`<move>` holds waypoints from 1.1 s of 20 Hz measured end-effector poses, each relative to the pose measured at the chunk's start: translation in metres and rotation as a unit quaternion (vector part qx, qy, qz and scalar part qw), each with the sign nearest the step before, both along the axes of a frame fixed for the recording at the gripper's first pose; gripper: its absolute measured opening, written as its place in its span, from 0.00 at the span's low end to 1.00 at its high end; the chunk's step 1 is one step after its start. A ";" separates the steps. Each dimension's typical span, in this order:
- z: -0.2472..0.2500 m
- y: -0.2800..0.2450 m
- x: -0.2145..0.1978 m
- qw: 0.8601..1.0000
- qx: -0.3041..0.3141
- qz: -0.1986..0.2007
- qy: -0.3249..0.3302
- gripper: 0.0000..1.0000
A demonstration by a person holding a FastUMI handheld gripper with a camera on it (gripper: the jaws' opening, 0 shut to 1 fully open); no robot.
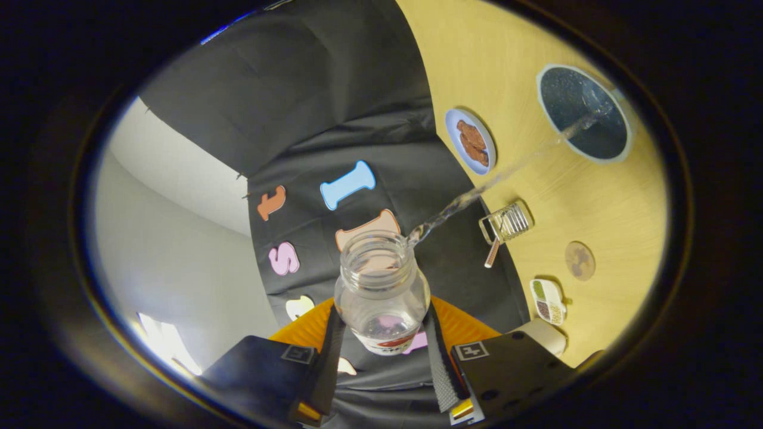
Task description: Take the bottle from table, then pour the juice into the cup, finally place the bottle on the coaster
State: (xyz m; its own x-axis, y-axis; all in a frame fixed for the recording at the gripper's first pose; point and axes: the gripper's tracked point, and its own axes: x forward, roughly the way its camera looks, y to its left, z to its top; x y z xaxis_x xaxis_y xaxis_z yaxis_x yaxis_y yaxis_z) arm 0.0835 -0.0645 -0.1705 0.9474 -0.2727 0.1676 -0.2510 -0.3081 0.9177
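A clear plastic bottle (381, 292) with no cap sits between my fingers, and my gripper (384, 348) is shut on its lower body. The view is rolled over, so the bottle is tipped toward the table. A thin clear stream (489, 182) runs from the bottle's mouth across to the cup (587, 116), a dark round cup with a pale rim, and lands inside it. The round brown coaster (579, 260) lies on the yellow wooden table (596, 196), nearer to my fingers than the cup.
A small blue plate (462, 119) with brown cookies lies beside the stream's path. A metal grater (506, 223) with a reddish handle sits near the table's edge. A small white divided dish (548, 301) and a pale rounded object (545, 333) lie beyond the coaster.
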 end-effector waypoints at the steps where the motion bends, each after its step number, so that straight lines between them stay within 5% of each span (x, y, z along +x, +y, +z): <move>1: 0.002 0.000 0.000 1.000 0.002 -0.001 -0.003 0.70; 22: 0.030 -0.007 -0.001 0.997 0.042 -0.034 -0.052 0.70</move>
